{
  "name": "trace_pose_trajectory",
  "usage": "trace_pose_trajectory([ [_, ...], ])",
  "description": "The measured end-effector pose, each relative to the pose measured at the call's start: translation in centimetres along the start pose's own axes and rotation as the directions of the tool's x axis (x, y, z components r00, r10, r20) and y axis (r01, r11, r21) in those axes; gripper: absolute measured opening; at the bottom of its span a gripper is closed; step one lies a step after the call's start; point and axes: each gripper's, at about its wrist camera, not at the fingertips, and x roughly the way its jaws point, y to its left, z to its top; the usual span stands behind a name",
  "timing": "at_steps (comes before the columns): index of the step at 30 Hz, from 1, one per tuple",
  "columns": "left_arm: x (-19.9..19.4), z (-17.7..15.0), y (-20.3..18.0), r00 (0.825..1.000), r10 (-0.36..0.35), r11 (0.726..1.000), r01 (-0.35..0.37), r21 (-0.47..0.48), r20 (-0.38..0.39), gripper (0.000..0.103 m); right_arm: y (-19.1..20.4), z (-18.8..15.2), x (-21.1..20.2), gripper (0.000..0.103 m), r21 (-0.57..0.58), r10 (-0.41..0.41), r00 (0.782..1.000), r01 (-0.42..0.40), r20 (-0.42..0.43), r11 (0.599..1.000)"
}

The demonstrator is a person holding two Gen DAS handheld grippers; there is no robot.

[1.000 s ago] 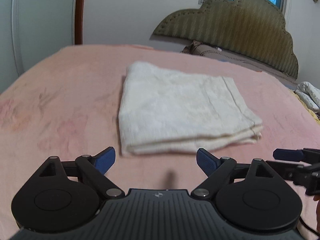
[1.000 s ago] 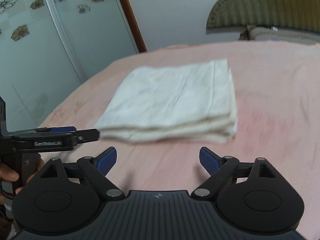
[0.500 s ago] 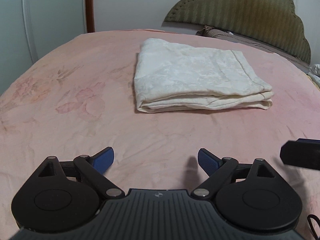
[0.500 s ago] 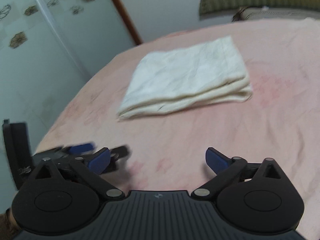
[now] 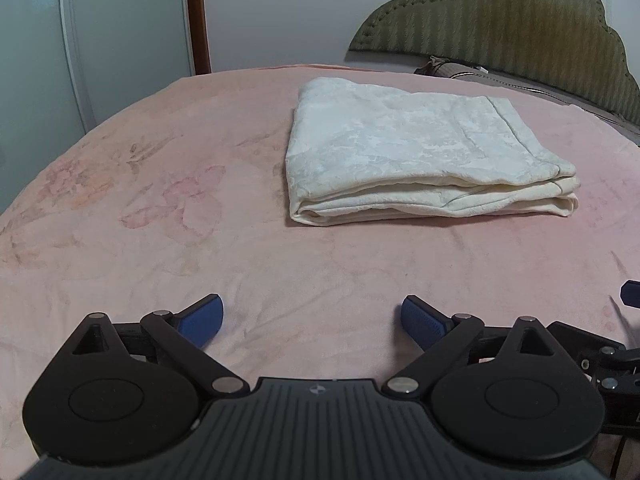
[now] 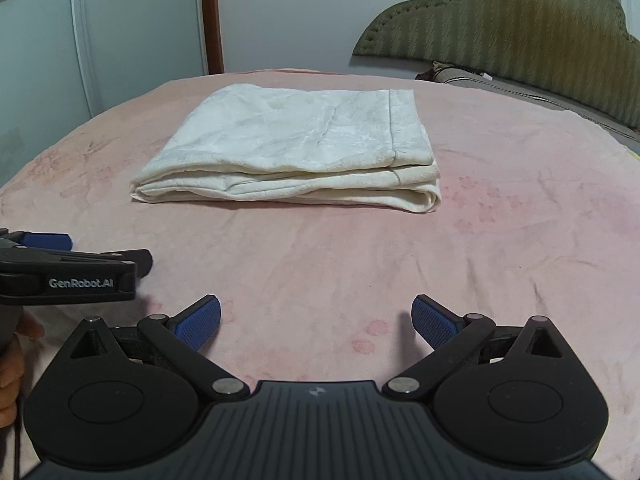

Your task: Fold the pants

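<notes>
Pink plush bed (image 5: pixel 200 240): folded cream fabric pants (image 5: pixel 420 156) at 12 o'clock, soft, limp; pinch stacked near edge; left gripper (image 5: pixel 312 316) jaws opening, right gripper (image 6: pixel 316 318) spread, both empty.

A pink floral bedspread (image 5: pixel 200 240) fills the view, an olive scalloped headboard (image 5: pixel 520 28) at two o'clock and what may be a wardrobe door (image 6: pixel 120 28) at ten o'clock.

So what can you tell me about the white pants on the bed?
The pants are cream-white, of soft, faintly patterned cloth. They are folded into a neat flat rectangle of several layers, with the stacked edges facing the cameras and a stitched hem along the right side. They lie flat on the pink bed. Nothing else touches them; both tools are apart from them.
</notes>
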Motion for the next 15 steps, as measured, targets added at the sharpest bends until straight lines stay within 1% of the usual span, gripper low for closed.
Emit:
trace_pose_trajectory([
  [8,-0.04,-0.5,0.18,1.0,0.012,1.0,-0.012,0.006,0.018,0.102,-0.64,-0.77,0.91,0.103,0.02,0.0,1.0,0.0,-0.005,1.0],
  [15,0.06,-0.77,0.52,1.0,0.007,1.0,-0.006,-0.006,0.026,0.103,-0.45,-0.96,1.09,0.103,0.011,-0.005,1.0,0.005,0.001,1.0],
])
